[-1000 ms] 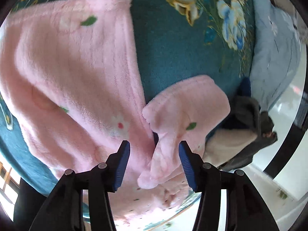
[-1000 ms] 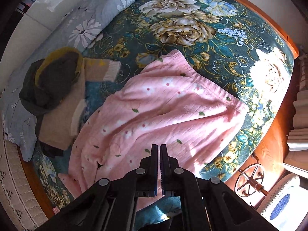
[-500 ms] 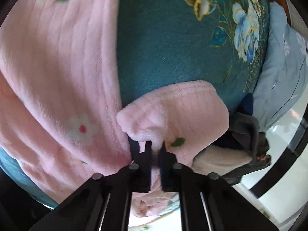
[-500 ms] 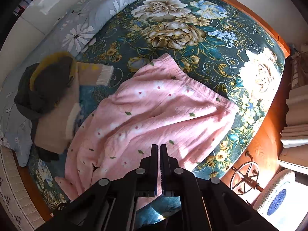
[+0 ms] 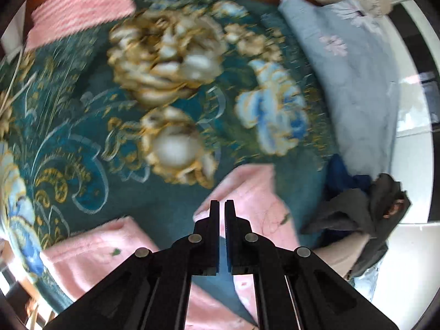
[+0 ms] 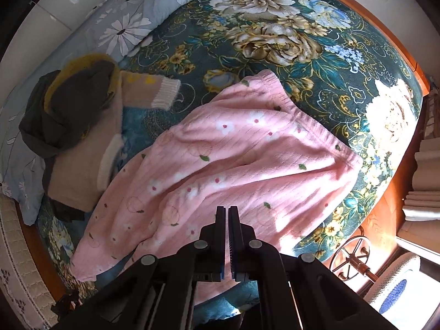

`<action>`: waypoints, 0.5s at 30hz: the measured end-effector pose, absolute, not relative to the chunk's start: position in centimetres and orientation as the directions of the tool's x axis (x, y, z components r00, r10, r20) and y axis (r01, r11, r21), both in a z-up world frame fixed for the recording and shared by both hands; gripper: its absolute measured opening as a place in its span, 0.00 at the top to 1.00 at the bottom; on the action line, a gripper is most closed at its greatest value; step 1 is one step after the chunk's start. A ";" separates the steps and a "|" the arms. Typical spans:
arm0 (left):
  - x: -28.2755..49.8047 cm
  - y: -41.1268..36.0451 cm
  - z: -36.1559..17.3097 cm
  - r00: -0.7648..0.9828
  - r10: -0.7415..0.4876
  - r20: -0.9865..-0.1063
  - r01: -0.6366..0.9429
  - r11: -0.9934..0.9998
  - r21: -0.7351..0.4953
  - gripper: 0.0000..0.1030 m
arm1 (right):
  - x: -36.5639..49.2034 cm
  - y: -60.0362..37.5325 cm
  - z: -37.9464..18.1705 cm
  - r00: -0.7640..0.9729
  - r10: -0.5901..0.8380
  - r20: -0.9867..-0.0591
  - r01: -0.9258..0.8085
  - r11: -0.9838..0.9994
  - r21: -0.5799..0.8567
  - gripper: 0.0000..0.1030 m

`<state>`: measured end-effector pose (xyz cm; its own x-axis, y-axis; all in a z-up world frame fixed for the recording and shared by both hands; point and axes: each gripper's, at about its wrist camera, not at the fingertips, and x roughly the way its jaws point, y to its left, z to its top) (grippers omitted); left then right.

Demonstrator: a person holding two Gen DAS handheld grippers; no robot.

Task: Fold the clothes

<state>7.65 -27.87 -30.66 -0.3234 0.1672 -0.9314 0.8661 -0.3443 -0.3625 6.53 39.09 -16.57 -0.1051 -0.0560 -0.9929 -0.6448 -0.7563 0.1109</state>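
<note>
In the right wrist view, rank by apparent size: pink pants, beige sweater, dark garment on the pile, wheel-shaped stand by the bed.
1. Pink pants, largest by far.
2. Beige sweater and dark garment: about alike, overlapping, so unranked.
3. Wheel-shaped stand, smallest.

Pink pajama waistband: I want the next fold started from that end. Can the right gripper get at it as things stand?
Probably yes. The waistband lies flat on the floral bedspread, uncovered, ahead of the right gripper, whose jaws are shut and would need opening first.

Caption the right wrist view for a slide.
Shut right gripper above pink pyjama trousers spread on a floral bedspread.
</note>
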 end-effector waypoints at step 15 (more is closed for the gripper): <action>0.6 -26.7 -27.6 -0.352 0.193 -0.916 0.821 -0.406 -0.401 0.94 | -3.4 43.4 -21.0 -0.227 -0.182 -0.957 -0.698 -0.655 0.290 0.93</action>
